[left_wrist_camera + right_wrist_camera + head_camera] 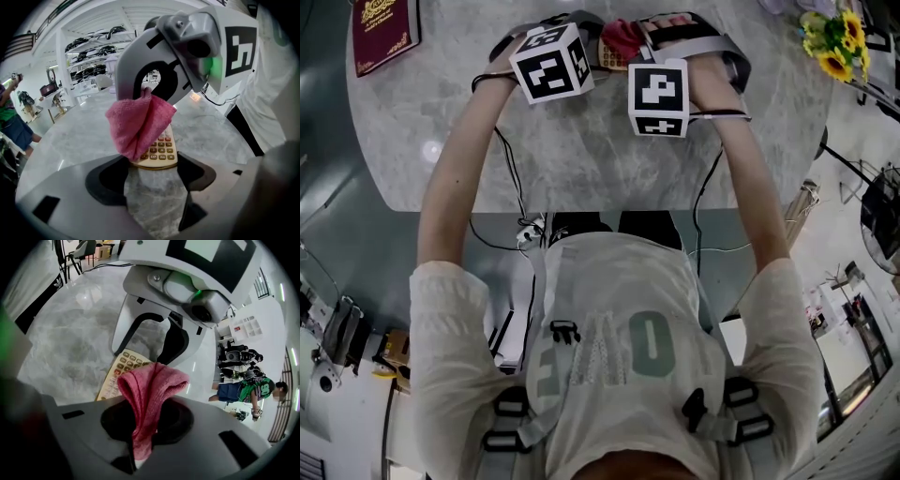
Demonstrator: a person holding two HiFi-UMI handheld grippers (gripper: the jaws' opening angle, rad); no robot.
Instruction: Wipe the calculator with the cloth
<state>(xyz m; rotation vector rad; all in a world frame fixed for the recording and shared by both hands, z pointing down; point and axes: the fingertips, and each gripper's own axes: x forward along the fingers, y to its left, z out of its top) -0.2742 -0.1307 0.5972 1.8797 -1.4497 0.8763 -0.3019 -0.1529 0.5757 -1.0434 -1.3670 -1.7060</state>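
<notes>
A beige calculator (161,149) lies on the grey marble table (581,150). Its near end sits between the pads of my left gripper (152,171), which is shut on its sides. My right gripper (143,427) is shut on a pink cloth (151,385), and the bunched cloth (138,124) hangs down onto the calculator's upper keys. In the right gripper view the calculator (118,372) shows just left of the cloth, under the left gripper's arch. In the head view both marker cubes are at the far side of the table, with the cloth (622,37) between them; the calculator is mostly hidden there.
A dark red book (384,33) lies at the table's far left. Yellow flowers (832,47) stand at the far right. The table's near edge (581,212) runs in front of the person's body, with cables hanging below it.
</notes>
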